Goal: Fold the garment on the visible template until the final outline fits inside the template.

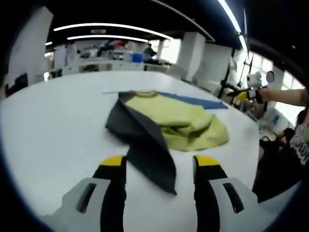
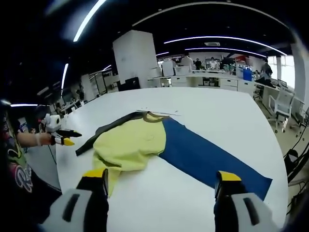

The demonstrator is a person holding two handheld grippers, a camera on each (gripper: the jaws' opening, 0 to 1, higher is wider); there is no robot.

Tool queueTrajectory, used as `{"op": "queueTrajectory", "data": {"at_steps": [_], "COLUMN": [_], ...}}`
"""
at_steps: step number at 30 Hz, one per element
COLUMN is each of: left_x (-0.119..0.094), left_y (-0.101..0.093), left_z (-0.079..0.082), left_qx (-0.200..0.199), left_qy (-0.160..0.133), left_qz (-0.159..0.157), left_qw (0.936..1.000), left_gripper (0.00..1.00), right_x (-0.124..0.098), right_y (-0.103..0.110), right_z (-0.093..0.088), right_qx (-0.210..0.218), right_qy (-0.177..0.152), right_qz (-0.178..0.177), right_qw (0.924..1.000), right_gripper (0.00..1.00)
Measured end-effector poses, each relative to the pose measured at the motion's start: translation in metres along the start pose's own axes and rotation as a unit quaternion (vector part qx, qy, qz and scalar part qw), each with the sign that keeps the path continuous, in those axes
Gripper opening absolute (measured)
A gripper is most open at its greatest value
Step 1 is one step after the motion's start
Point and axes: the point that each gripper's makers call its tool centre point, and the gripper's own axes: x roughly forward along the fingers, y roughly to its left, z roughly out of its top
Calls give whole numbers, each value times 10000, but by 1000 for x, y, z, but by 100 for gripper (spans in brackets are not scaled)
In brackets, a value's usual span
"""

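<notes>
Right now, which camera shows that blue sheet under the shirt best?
The right gripper view: the blue template stretches out long beside the yellow garment. In the left gripper view it's a thin blue strip behind the garment.

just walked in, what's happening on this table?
A person with a handheld gripper in each hand is folding a yellow-green garment on a white table. It lies bunched, partly over a blue template, with a dark grey flap turned out to one side. The left gripper and right gripper both hang open above the table, holding nothing. The fold is not finished: the garment still spills off the template.
</notes>
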Motion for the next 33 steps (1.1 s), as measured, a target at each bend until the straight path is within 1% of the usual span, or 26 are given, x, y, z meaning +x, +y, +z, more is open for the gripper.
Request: {"op": "queueTrajectory", "data": {"at_steps": [1, 3, 4, 5, 8, 9, 10, 14, 15, 16, 18, 20, 21, 22, 24, 25, 26, 28, 30, 33], "left_x": [0, 1, 1, 3, 4, 4, 3, 5, 5, 5, 8, 10, 13, 14, 17, 20, 22, 25, 29, 33], "left_y": [-1, -4, -4, -7, -8, -7, -7, -12, -10, -10, -14, -15, -15, -17, -17, -19, -18, -17, -17, -16], "left_z": [-6, -14, -16, -17, -26, -29, -30, -33, -33, -30, -28, -26, -26, -26, -25, -24, -24, -23, -20, -17], "left_qx": [143, 549, 555, 469, 482, 547, 879, 1013, 1173, 1448, 1529, 1699, 1825, 1862, 1763, 1626, 1618, 1603, 1424, 1307], "left_qy": [164, 357, 374, 344, 486, 564, 626, 665, 693, 684, 632, 635, 667, 671, 655, 618, 631, 653, 616, 578], "left_qz": [26, 53, 49, 15, 18, 83, 93, 126, 186, 224, 237, 247, 259, 239, 225, 193, 194, 241, 282, 308], "left_qw": [9998, 9978, 9977, 9983, 9977, 9969, 9941, 9926, 9905, 9868, 9859, 9831, 9806, 9799, 9819, 9846, 9846, 9846, 9875, 9893], "left_gripper": [45, 41, 40, 39, 34, 32, 31, 27, 25, 24, 24, 22, 21, 20, 20, 19, 18, 16, 14, 8], "right_x": [0, -1, -1, -1, -2, -2, -2, -3, -3, -4, -4, -4, -4, -4, -4, -4, -4, -5, -6, -7], "right_y": [0, 0, 0, 0, 0, 0, 0, 0, -1, -1, -2, -2, -2, -2, -2, -1, -1, -1, -1, -1], "right_z": [0, -1, -1, -2, -3, -3, -4, -6, -6, -6, -7, -7, -7, -7, -7, -7, -7, -7, -7, -8], "right_qx": [15, 37, 45, 51, 95, 102, 104, 162, 172, 190, 203, 222, 232, 243, 249, 263, 264, 260, 269, 254], "right_qy": [-6, -23, -18, -13, -32, -54, -52, -47, -57, -70, -64, -60, -63, -69, -81, -79, -78, -90, -98, -97], "right_qz": [-9, -13, -13, -11, -12, -11, -17, -30, -36, -36, -46, -47, -51, -49, -49, -45, -48, -56, -57, -74], "right_qw": [10000, 10000, 10000, 10000, 9999, 9999, 9999, 9999, 9998, 9998, 9998, 9997, 9997, 9997, 9996, 9996, 9996, 9996, 9996, 9996], "right_gripper": [91, 91, 91, 90, 90, 90, 89, 89, 88, 88, 88, 87, 87, 87, 87, 87, 87, 86, 86, 86]}}
